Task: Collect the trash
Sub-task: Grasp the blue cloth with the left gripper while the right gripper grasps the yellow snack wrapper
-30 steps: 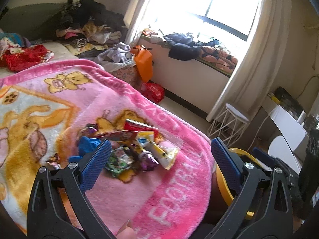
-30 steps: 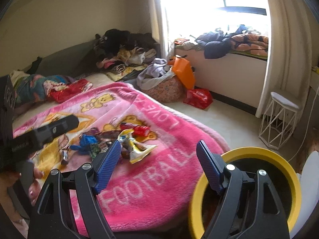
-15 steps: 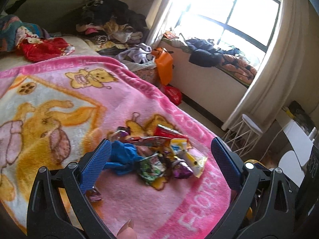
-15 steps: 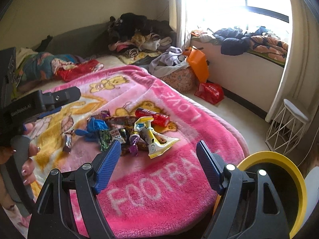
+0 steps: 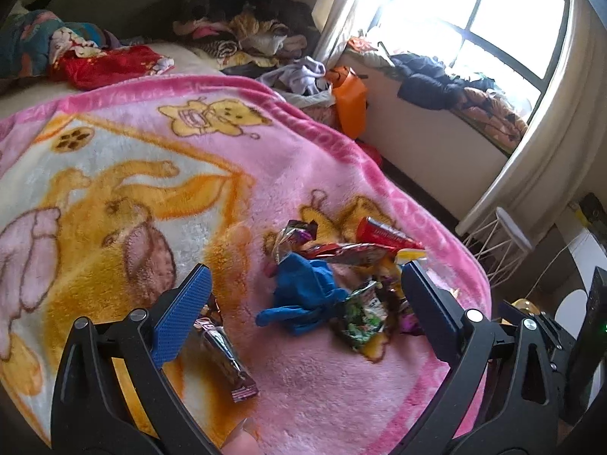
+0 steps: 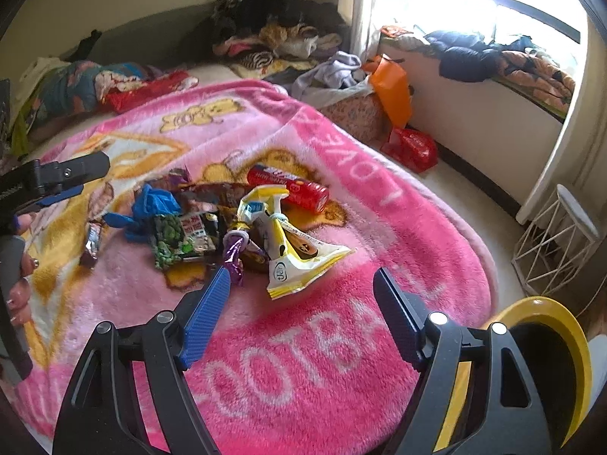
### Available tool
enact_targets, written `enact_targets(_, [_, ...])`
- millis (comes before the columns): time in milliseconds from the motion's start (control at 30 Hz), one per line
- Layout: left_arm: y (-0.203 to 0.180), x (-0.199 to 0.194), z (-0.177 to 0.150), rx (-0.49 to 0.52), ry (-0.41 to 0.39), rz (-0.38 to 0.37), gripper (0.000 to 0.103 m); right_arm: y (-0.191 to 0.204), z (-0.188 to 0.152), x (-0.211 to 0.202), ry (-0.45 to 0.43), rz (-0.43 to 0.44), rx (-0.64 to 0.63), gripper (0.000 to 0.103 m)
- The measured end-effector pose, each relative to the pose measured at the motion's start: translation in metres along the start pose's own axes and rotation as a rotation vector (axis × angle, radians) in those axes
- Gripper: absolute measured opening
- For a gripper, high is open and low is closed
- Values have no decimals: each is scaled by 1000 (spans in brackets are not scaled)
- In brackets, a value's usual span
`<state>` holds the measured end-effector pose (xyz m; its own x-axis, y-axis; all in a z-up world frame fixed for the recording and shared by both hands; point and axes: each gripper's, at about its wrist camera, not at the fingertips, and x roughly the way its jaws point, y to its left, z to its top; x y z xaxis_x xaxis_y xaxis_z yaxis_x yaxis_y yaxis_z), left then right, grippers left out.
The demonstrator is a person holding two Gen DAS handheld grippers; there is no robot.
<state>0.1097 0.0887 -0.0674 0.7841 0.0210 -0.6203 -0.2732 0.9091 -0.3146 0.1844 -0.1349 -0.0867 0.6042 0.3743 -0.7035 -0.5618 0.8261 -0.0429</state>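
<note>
A heap of trash lies on a pink cartoon blanket (image 6: 341,360): a red can (image 6: 292,187), a yellow-white pouch (image 6: 292,254), a green snack wrapper (image 6: 182,237), a crumpled blue glove (image 5: 303,295) and a dark candy-bar wrapper (image 5: 224,349) off to its left. My left gripper (image 5: 303,303) hovers open just short of the heap, framing the blue glove, nothing between its fingers. My right gripper (image 6: 303,311) stands open over the blanket, the yellow pouch just beyond its tips. The left gripper (image 6: 57,178) also shows at the left edge of the right wrist view.
A yellow-rimmed bin (image 6: 550,360) stands at the bed's near right. Beyond the bed lie piled clothes (image 6: 273,34), an orange bag (image 6: 392,87), a red bag (image 6: 411,148) on the floor, a white wire stool (image 6: 557,239) and a cluttered window ledge (image 6: 493,60).
Both grippers have moved forward and down toward the trash heap, which now looms larger. The candy-bar wrapper has come into the left wrist view. Both sets of jaws stay as wide as before.
</note>
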Motion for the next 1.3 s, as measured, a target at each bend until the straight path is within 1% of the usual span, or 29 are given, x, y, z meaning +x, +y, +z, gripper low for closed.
enact_targets(33, [1,3,0,1,9,0,85,0,2,5,7,-3,-10,75])
enact_targets(67, [1,6,0,4,18,1,83,1,3,9,13,-5,-19,74])
enact_targets(100, [2,8,1,5,25,1,80,2,4,13,22,-7,-30,71])
enact_targets(167, [4,15,0,-2,50,-11,74,5,5,23,45,-19,-56,70])
enact_targets(233, [5,23,-1,-7,82,-7,65,8,4,33,68,-31,-83,67])
enact_targets(333, [6,32,-5,-11,119,-2,62,10,3,46,98,-43,-110,62])
enact_targets(400, [7,37,-8,-19,141,2,61,11,3,52,109,-45,-116,61])
enact_targets(467, [11,41,-10,-38,156,3,61,11,1,57,122,-39,-115,57])
enact_targets(500, [12,43,-11,-53,164,-3,60,11,0,59,128,-39,-115,51])
enact_targets(533, [13,45,-11,-64,169,-6,60,11,-1,61,138,-32,-115,43])
enact_targets(633, [14,48,-13,-81,180,-16,53,9,-2,63,149,-15,-109,28])
enact_targets(667, [15,49,-13,-87,184,-22,52,9,-2,63,147,-15,-109,25])
enact_targets(700, [15,51,-14,-95,190,-29,48,8,-2,62,144,-15,-108,20])
enact_targets(733, [16,53,-14,-100,194,-31,44,8,-4,60,142,-14,-107,7])
enact_targets(767, [16,54,-14,-102,199,-33,40,8,-4,58,141,-12,-105,4])
enact_targets(833, [15,54,-14,-104,205,-40,28,5,-6,54,140,0,-95,1])
enact_targets(933, [12,51,-16,-101,206,-56,19,2,-8,46,135,25,-79,1])
enact_targets(1000, [9,48,-17,-95,199,-63,15,1,-9,42,130,42,-65,1])
enact_targets(1100, [6,43,-19,-96,196,-79,12,-2,-10,33,121,63,-38,1])
enact_targets(1233, [3,34,-20,-93,187,-100,12,-7,-11,24,101,96,-4,1])
enact_targets(1300, [2,29,-20,-85,182,-109,12,-9,-11,20,87,86,7,1])
